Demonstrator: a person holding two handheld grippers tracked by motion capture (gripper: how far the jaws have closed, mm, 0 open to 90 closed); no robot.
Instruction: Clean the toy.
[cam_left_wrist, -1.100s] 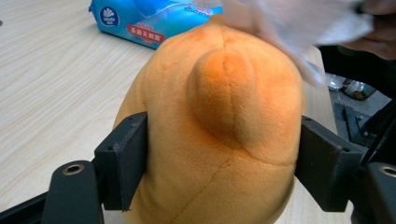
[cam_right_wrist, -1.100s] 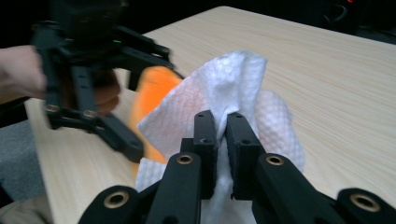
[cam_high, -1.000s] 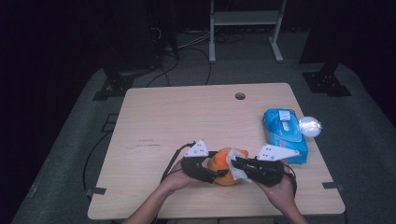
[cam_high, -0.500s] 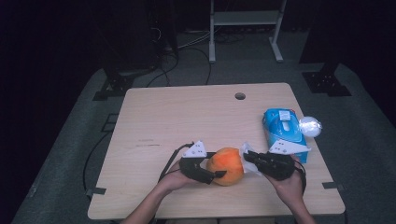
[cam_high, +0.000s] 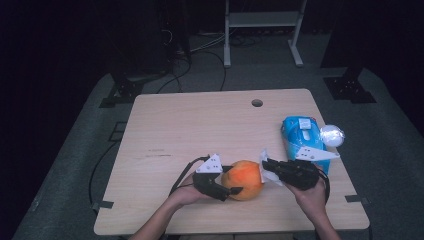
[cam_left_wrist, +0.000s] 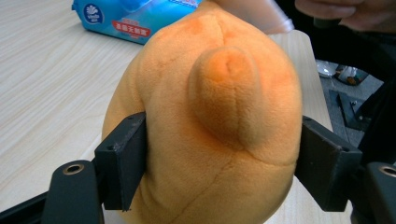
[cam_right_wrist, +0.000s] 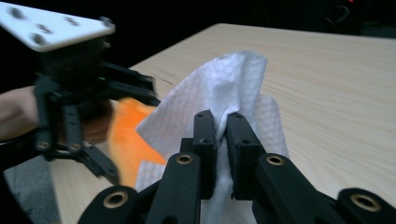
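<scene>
1. Plush orange toy (cam_high: 243, 179) sits near the front edge of the pale wooden table (cam_high: 200, 125), between our two grippers.
2. Our left gripper (cam_high: 226, 191) clamps the toy across its middle; in the left gripper view the black pads (cam_left_wrist: 122, 161) press into its sides, and a rounded nub (cam_left_wrist: 229, 88) faces that camera.
3. Our right gripper (cam_high: 266, 168) lies just right of the toy, jaws pinched tight on a white wipe (cam_right_wrist: 224, 98), which touches or nearly touches the toy's right side.
4. From above the toy looks nearly round, its longer side roughly left to right; we cannot tell which end is its front.
5. Farther right lies a blue wipes pack (cam_high: 302, 137), with a shiny crumpled ball (cam_high: 332, 135) beside it.
6. Beyond the table we see grey floor (cam_high: 75, 150), cables and a white stand (cam_high: 262, 22) in a dark room.
</scene>
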